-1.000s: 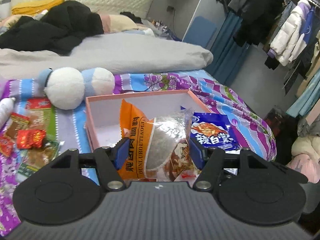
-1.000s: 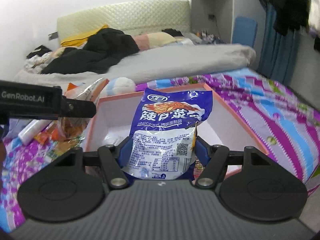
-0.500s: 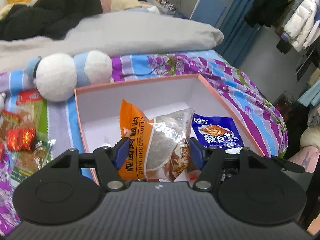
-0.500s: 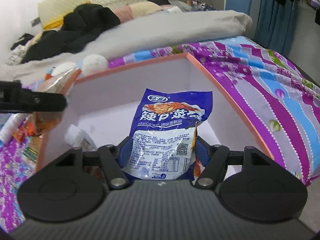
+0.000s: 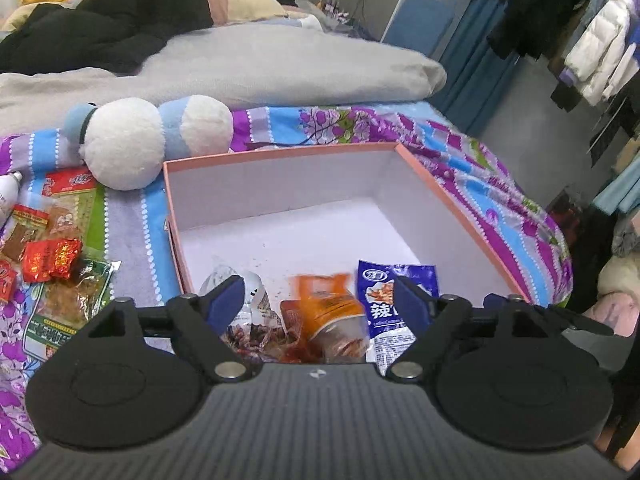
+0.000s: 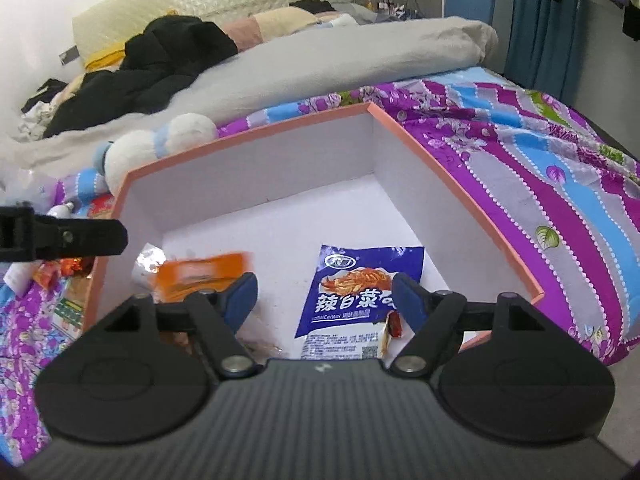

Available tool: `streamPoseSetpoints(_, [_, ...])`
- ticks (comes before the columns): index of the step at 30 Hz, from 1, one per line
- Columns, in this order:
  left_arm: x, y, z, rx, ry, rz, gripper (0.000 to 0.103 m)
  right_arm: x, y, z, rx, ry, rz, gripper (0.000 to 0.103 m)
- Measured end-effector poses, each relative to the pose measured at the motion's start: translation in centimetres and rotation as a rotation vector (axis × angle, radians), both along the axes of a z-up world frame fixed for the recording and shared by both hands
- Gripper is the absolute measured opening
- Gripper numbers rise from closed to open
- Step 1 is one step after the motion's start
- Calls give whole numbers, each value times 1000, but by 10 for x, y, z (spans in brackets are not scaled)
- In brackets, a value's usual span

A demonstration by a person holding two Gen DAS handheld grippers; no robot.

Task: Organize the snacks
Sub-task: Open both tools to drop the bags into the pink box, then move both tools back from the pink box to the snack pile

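A pink-rimmed white box [image 5: 280, 152] [image 6: 248, 132] sits on the bed. My left gripper [image 5: 320, 300] is open above its near end. An orange snack packet [image 5: 328, 300] [image 6: 200, 272], blurred, lies below it in the box beside a clear packet [image 5: 228, 276]. My right gripper [image 6: 324, 296] is open above a blue snack packet [image 6: 360, 284] [image 5: 384, 280] that lies flat on the box floor. The left gripper's arm [image 6: 60, 236] shows at the left of the right wrist view.
Several loose snack packets [image 5: 52, 256] lie on the purple floral bedspread [image 6: 540, 168] left of the box. A white-and-blue plush toy [image 5: 140, 136] lies behind them. A grey duvet [image 5: 260, 68] and dark clothes [image 5: 112, 16] lie further back. The bed edge is at the right.
Both grippers have opened. The orange packet has dropped from the left gripper and the blue packet from the right gripper into the box.
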State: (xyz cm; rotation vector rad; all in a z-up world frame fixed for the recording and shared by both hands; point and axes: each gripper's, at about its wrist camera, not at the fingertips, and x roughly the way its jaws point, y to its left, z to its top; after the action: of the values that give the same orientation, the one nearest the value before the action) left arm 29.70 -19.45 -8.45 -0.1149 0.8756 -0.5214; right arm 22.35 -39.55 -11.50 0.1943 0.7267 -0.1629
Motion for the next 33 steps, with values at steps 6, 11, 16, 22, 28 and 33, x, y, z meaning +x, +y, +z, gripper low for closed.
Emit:
streamPoseSetpoints(6, [-30,19,18,-14,-59,-1,86,-22,15,15,19,-56,22,76])
streamPoseSetpoints(11, [-62,38,35,-28,-106,6,86,-40,31,27,33,-101,49,76])
streamPoseSetpoints(16, [-91,63,46,-10,-147,36,86,-64,49,36,49,-145,90,76])
streamPoseSetpoints(22, [-127,101,50,-12,-156,88,86,-88,71,41,78,-183,150,76])
streamPoseSetpoints(28, [-169,140,46,11,-168,165,86,-113,95,40,90,-189,178,76])
streamPoseSetpoints(33, [-200,166,46,44,-163,226,86,-135,115,41,102,-194,225,76])
